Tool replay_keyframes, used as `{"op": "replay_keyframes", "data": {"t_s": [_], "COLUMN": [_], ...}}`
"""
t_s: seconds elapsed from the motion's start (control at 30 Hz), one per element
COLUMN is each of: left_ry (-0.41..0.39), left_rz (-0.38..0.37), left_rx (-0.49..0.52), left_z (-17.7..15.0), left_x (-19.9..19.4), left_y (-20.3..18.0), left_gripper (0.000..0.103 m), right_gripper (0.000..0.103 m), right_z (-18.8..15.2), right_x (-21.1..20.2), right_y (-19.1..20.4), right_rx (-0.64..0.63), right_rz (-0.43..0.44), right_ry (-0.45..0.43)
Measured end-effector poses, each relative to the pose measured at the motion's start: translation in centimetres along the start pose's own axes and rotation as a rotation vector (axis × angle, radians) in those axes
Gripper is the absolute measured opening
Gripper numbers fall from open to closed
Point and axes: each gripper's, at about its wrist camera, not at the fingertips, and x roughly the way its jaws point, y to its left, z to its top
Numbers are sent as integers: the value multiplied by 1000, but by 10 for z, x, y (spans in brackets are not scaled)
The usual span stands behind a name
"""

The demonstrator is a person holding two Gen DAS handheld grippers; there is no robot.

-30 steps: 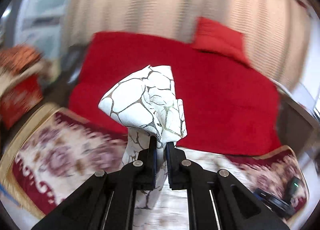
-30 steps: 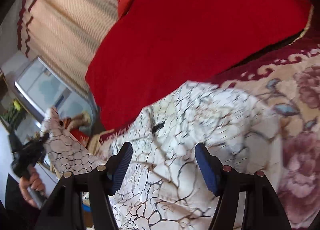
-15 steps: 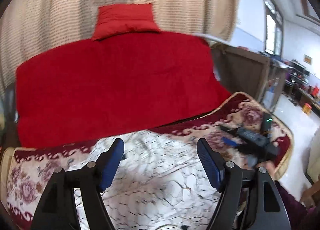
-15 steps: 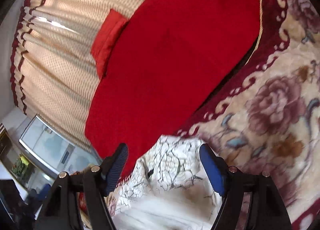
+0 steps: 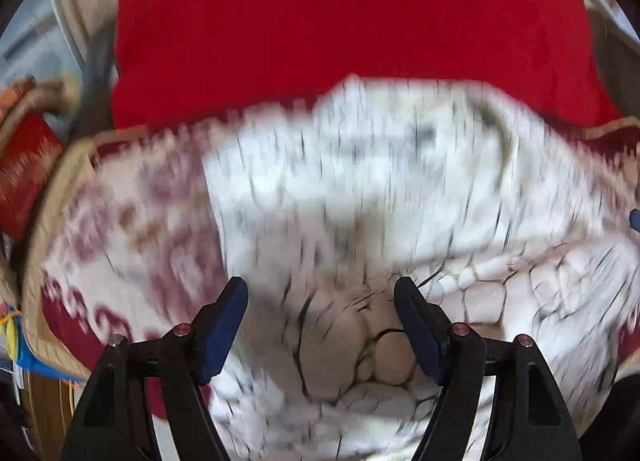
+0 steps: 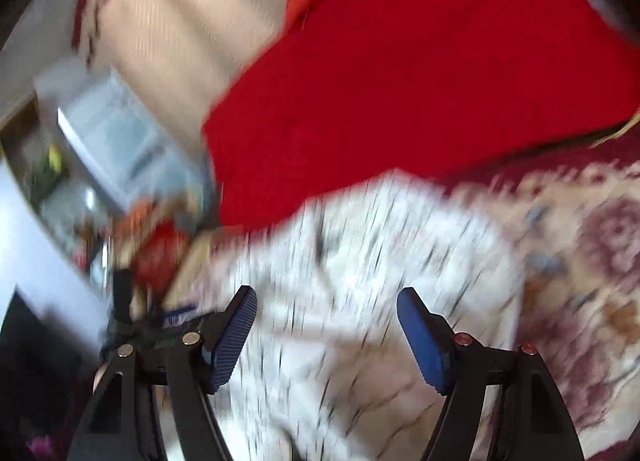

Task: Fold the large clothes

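A large white garment with a dark crackle pattern (image 5: 360, 197) lies spread on the floral bedspread, blurred by motion. It also shows in the right wrist view (image 6: 360, 281). My left gripper (image 5: 320, 321) is open and empty, hovering just above the garment's near part. My right gripper (image 6: 326, 325) is open and empty, also above the garment. Neither touches the cloth as far as I can tell.
A floral cream and maroon bedspread (image 5: 120, 229) covers the bed. A red blanket (image 5: 340, 21) lies behind it, before a beige curtain (image 6: 180, 21). Cluttered items (image 5: 24, 165) stand at the left, and a pale cabinet (image 6: 116, 141) stands off the bed.
One second ago my left gripper was shut on a raised corner of the garment. It has since let go and opened, and both views have swung down over the spread garment.
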Motion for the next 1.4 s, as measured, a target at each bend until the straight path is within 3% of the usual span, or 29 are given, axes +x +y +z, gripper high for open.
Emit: {"op": "replay_keyframes", "data": {"t_s": [0.07,0.13,0.2,0.3,0.37,0.4,0.43,0.5,0.63,0.7,0.77,0.8,0.83,0.87,0.93,1.07,1.17,1.23,1.33,1.4], "left_ry": [15,25,36,-6,-62,-92,-111,-139,-92,-45,-29,-32,-35,-43,-59,-129,-197,-187,-106,-45], "left_rz": [-14,-35,-59,-54,-44,-41,-37,-16,1,-1,-8,-16,-19,-17,-2,25,43,45,90,89], "left_rx": [20,35,16,-14,-16,-14,-11,0,-12,-36,-59,-72,-77,-82,-82,-109,-153,-166,-144,-135], "left_z": [-20,-40,-44,-34,-23,-19,-16,-10,-6,-11,-15,-16,-17,-17,-16,-10,-2,1,1,-3], "left_x": [0,-4,-9,-24,-38,-43,-45,-44,-13,4,11,10,9,6,2,-13,-23,-17,10,29], "left_y": [5,14,23,29,30,28,26,20,18,21,25,27,29,31,34,41,46,45,37,34], "left_gripper": [76,76,76,76,76,76,76,76,76,76,76,76,76,76,76,76,76,76,76,76], "right_gripper": [75,75,76,76,76,76,77,78,78,78,71,60,33,19,12,10,10,10,15,15], "right_z": [-16,-35,-44,-37,-23,-19,-14,-11,-15,-21,-30,-36,-40,-44,-47,-37,-19,-5,4,5], "right_x": [23,30,27,7,-12,-21,-30,-34,-15,-5,6,8,13,16,19,2,-9,-3,31,59], "right_y": [3,7,7,-4,-17,-23,-32,-48,-73,-67,-50,-41,-29,-21,-9,27,35,24,-21,-59], "right_rx": [-19,-34,-58,-29,22,43,57,87,186,146,58,-2,-72,-131,-185,-303,-297,-254,-167,-25], "right_rz": [3,73,93,61,54,23,-65,-167,-172,-173,-182,-219,-261,-291,-313,-368,-355,-378,-388,-395], "right_ry": [207,358,407,322,205,142,62,5,80,103,149,161,166,174,170,19,-92,-129,-94,55]}}
